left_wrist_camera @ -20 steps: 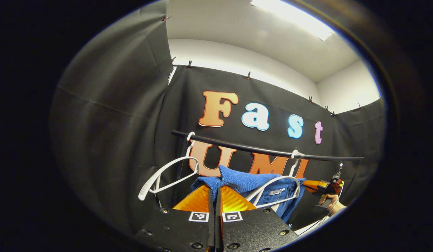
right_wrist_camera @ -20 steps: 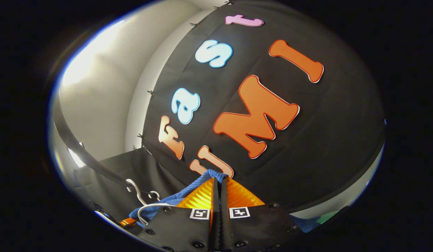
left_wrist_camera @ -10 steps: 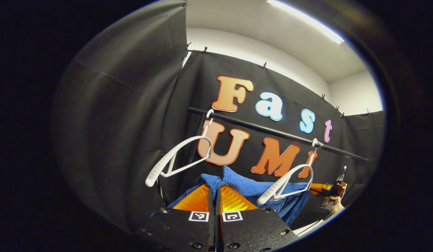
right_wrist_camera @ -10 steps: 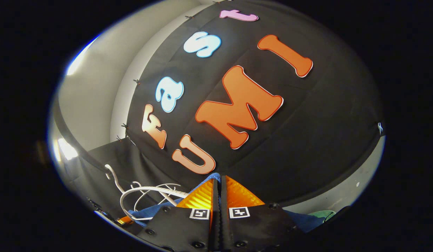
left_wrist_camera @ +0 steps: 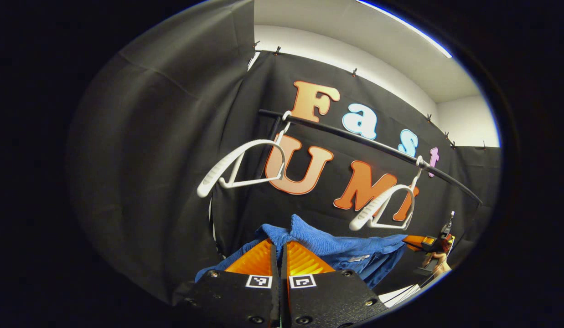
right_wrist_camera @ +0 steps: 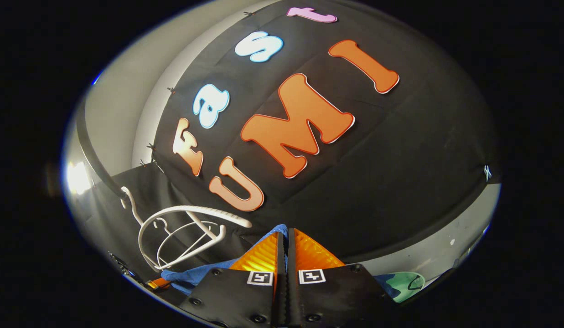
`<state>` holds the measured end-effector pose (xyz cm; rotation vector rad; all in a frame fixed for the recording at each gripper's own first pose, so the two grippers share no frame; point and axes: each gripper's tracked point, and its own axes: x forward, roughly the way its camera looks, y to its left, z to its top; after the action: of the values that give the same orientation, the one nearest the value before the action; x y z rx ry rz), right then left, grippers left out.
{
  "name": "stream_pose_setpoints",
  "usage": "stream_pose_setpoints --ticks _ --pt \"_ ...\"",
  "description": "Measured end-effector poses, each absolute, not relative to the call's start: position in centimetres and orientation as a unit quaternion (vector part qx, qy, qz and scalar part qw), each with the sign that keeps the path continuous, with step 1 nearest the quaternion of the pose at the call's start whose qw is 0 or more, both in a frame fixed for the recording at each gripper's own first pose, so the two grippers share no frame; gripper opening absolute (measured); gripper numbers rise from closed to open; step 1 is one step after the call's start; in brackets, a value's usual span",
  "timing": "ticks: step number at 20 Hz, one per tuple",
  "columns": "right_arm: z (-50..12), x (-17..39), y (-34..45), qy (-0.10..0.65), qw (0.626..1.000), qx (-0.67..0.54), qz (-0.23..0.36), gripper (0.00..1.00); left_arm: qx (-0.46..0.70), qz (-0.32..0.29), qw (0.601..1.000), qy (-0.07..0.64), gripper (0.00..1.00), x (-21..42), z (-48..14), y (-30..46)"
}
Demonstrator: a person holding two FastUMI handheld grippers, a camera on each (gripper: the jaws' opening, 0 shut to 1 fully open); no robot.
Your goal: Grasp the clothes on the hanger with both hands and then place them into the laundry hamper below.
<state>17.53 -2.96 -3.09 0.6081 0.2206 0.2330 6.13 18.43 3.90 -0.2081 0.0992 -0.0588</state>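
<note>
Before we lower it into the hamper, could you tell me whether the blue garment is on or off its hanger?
Off. The blue garment hangs below the right white hanger, which is bare on the rail; both hand-held grippers pinch the cloth.

No readable text; square coded markers (left_wrist_camera: 258, 281) on gripper, not decipherable.

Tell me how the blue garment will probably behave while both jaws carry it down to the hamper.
The blue garment is probably floppy: it sags between the two held points. Its ribbed, thick-looking knit suggests moderate weight and decent grip, so slipping seems unlikely. Loose edges may drag on the white hangers.
</note>
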Motion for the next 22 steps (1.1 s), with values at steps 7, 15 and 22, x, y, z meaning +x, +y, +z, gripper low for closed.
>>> stream_pose_setpoints --ticks 7,15,22 --pt "-5.4 14.7 -2.1 0.132 0.949 0.266 0.108 0.07 -0.100 -0.050 0.989 0.092 0.01 5.3 -0.9 14.5" --pt "-8.3 11.5 -1.0 0.161 0.952 0.236 0.112 0.07 -0.102 -0.098 0.980 0.140 0.01 5.5 -5.9 7.4" --pt "-12.4 9.5 -0.7 0.198 0.949 0.222 0.103 0.07 -0.086 -0.123 0.971 0.186 0.00 6.1 -11.0 2.0"
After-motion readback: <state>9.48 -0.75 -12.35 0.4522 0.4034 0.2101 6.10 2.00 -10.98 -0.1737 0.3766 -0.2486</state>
